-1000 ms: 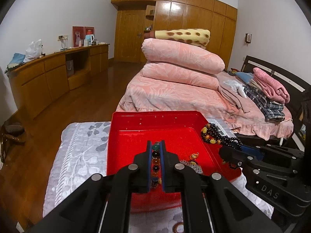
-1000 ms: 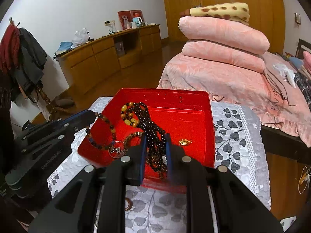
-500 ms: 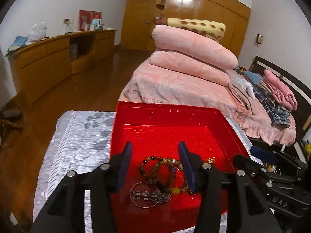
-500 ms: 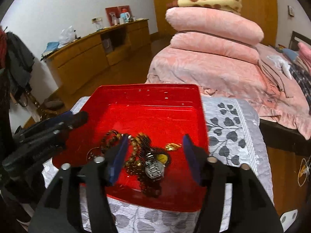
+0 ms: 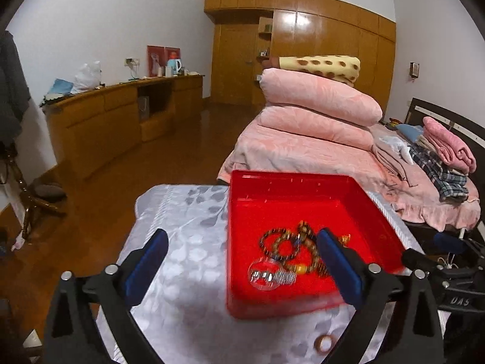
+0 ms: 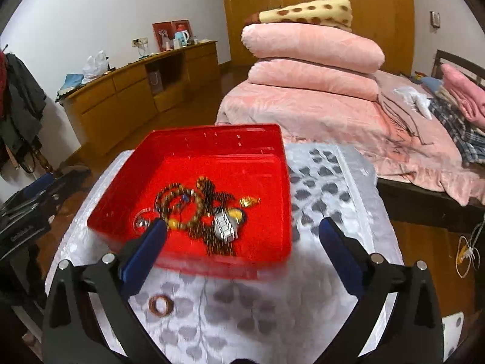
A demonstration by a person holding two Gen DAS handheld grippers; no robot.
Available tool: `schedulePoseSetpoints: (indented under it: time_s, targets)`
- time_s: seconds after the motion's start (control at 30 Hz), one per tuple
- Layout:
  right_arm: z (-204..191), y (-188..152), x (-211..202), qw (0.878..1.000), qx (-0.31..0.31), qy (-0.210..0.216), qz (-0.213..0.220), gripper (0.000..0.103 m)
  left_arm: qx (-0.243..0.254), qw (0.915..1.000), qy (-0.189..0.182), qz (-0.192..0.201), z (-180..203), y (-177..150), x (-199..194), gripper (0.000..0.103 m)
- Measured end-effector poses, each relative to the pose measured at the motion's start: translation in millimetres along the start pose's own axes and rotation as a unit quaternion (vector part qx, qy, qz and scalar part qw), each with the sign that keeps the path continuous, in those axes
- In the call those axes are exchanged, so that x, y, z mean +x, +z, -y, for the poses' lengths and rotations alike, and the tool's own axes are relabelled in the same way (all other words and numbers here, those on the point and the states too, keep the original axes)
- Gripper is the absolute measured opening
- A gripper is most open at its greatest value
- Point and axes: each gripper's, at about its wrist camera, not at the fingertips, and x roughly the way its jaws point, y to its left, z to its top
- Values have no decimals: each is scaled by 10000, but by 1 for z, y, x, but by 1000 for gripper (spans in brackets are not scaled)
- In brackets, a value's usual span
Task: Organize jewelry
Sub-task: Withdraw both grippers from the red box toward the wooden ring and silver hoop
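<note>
A red plastic tray point(image 5: 291, 182) point(image 6: 212, 136) stands on a table with a silver leaf-patterned cloth point(image 5: 182, 212) point(image 6: 327, 182). In it lie a heap of brown bead bracelets point(image 5: 288, 245) point(image 6: 178, 200), a silver watch point(image 6: 225, 227), a small gold piece point(image 6: 248, 201) and a clear ring-shaped piece point(image 5: 266, 276). A copper-coloured ring point(image 6: 161, 305) point(image 5: 324, 342) lies on the cloth in front of the tray. My left gripper point(image 5: 242, 257) is wide open and empty, held back above the tray's near left edge. My right gripper point(image 6: 242, 242) is wide open and empty above the tray's near edge.
A bed with pink quilts point(image 5: 318, 121) point(image 6: 312, 69) stands just behind the table. A wooden sideboard point(image 5: 121, 115) runs along the left wall. A wooden floor point(image 5: 106, 197) lies left of the table. A chair point(image 5: 27, 200) stands at the far left.
Both grippers let go of their bead strings, which now lie in the tray. Both jaws opened wider and both grippers drew back from the tray.
</note>
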Motion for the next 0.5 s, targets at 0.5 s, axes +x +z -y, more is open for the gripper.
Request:
schedulePoseSetpoints:
  time_s: [0.5]
  targets:
    - [-20,-70,-15,9987,95,236,-452,97,128,9990,198,-392,-13,-66,-29,97]
